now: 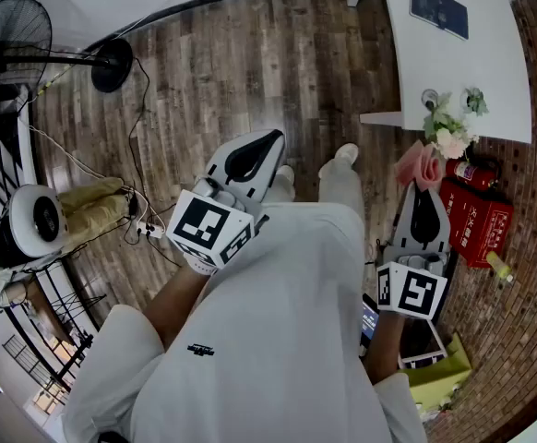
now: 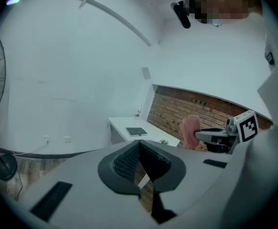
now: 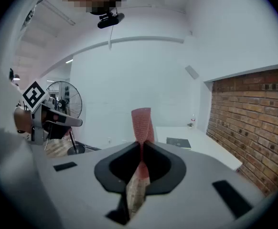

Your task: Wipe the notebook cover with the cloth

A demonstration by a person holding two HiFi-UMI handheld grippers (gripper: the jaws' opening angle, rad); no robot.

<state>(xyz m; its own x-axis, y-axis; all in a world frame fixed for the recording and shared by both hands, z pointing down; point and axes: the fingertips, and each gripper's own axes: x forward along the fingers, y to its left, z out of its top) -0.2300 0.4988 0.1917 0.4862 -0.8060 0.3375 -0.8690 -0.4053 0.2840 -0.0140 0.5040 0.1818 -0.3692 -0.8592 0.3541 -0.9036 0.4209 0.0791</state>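
Note:
A dark notebook [image 1: 438,9] lies flat on the white table [image 1: 490,72] ahead of me, well beyond both grippers. It also shows in the left gripper view as the notebook [image 2: 136,131] and in the right gripper view as the notebook [image 3: 178,142]. My right gripper [image 1: 423,186] is shut on a pink cloth [image 1: 418,166], which sticks up past the jaw tips as a twisted strip [image 3: 142,122]. My left gripper [image 1: 274,137] is held in front of my body, shut with nothing in it. Both are in the air, short of the table.
A small bunch of flowers [image 1: 448,133] stands at the table's near edge. A red fire extinguisher [image 1: 472,169] and a red box [image 1: 479,218] sit by the brick wall at right. A standing fan [image 1: 10,40], cables and a white round appliance [image 1: 34,220] are on the wooden floor at left.

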